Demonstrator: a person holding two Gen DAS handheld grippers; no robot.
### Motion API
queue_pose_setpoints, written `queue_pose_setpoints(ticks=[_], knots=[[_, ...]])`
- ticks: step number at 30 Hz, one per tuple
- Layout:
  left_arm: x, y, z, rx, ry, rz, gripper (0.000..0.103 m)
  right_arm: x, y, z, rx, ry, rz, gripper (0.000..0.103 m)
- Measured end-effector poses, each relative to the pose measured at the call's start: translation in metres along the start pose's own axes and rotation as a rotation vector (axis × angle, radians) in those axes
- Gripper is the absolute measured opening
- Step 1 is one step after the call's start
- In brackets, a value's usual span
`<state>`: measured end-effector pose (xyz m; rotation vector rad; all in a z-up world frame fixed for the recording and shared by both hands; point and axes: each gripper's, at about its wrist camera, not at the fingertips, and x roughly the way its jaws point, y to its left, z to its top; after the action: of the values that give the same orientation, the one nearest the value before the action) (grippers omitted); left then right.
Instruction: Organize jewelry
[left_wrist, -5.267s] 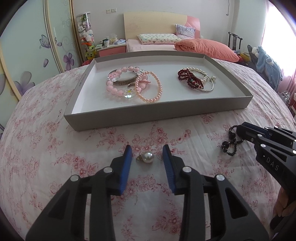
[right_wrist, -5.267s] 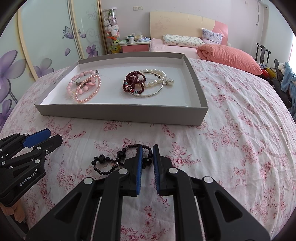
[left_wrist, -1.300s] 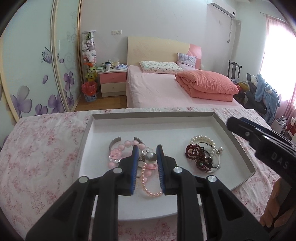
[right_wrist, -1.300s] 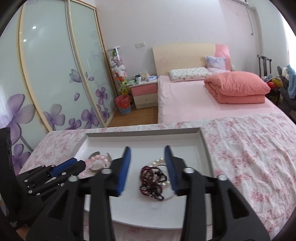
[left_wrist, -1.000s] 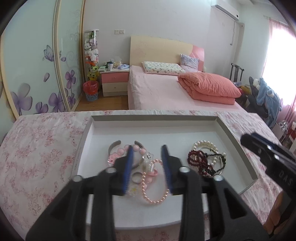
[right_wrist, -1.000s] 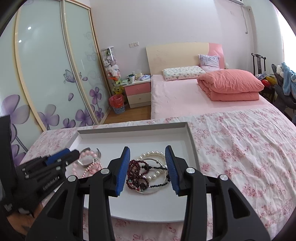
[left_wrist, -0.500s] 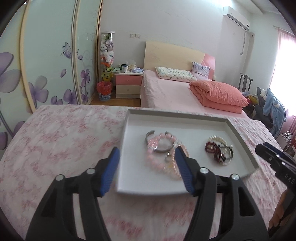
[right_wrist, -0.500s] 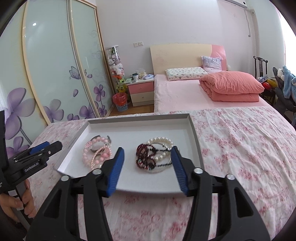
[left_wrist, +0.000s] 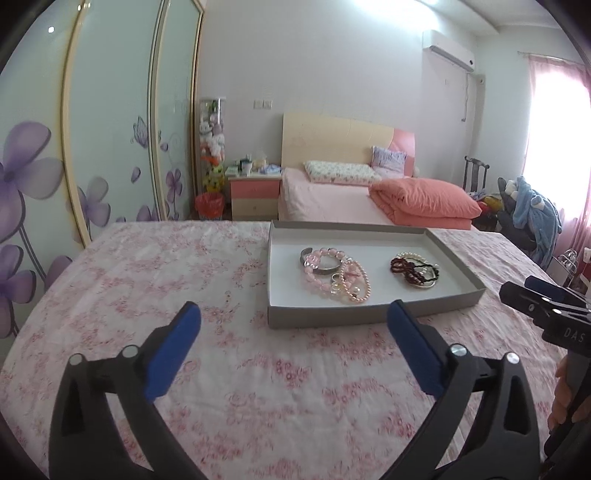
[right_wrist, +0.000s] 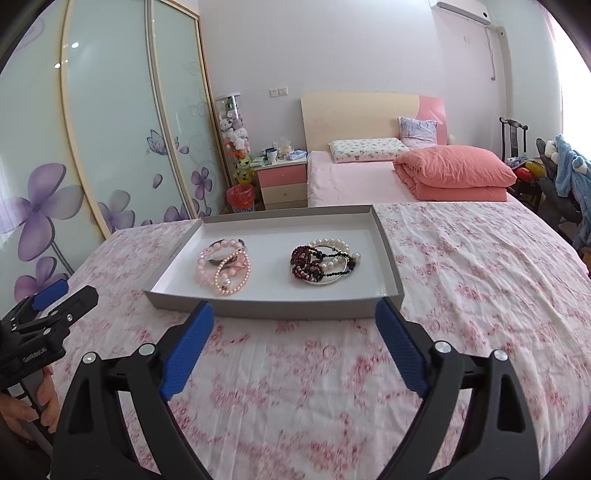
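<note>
A shallow grey tray (left_wrist: 332, 317) (right_wrist: 295, 309) lies on the floral bedspread. On its left lies a pile of pink bead bracelets with a silver bangle (left_wrist: 334, 275) (right_wrist: 225, 266). On its right lies a pile of dark red, black and pearl strands (left_wrist: 415, 272) (right_wrist: 323, 263). My left gripper (left_wrist: 293, 332) is wide open and empty, held back from the tray's near left corner. My right gripper (right_wrist: 294, 328) is wide open and empty, in front of the tray's near wall. Each gripper shows at the edge of the other's view (right_wrist: 48, 314) (left_wrist: 546, 306).
The pink floral bedspread (left_wrist: 147, 280) spreads all around the tray. Behind are a bed with an orange quilt (right_wrist: 454, 173), a pink nightstand (right_wrist: 282, 181), sliding wardrobe doors with purple flowers (right_wrist: 110, 147) and a chair with a blue plush (left_wrist: 532, 218).
Both grippers let go of their pieces over the tray, opened wide and drew back toward me. The pearl pendant now lies in the pink pile, the black strand in the dark pile.
</note>
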<state>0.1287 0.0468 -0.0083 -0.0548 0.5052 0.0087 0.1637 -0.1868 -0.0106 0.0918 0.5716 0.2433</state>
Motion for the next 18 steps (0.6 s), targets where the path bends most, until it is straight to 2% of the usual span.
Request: queue_pose_setpoints(ticks=[4, 18], knots=[[-0.018, -0.008, -0.006, 0.036, -0.034, 0.014, 0.099, -0.016, 0.004, -0.003, -0.005, -0.033, -0.009, 0.101], [-0.046, -0.016, -0.019, 0.014, -0.071, 0.021, 0.099, -0.046, 0.013, -0.025, -0.031, -0.116, 0.01, 0.101]])
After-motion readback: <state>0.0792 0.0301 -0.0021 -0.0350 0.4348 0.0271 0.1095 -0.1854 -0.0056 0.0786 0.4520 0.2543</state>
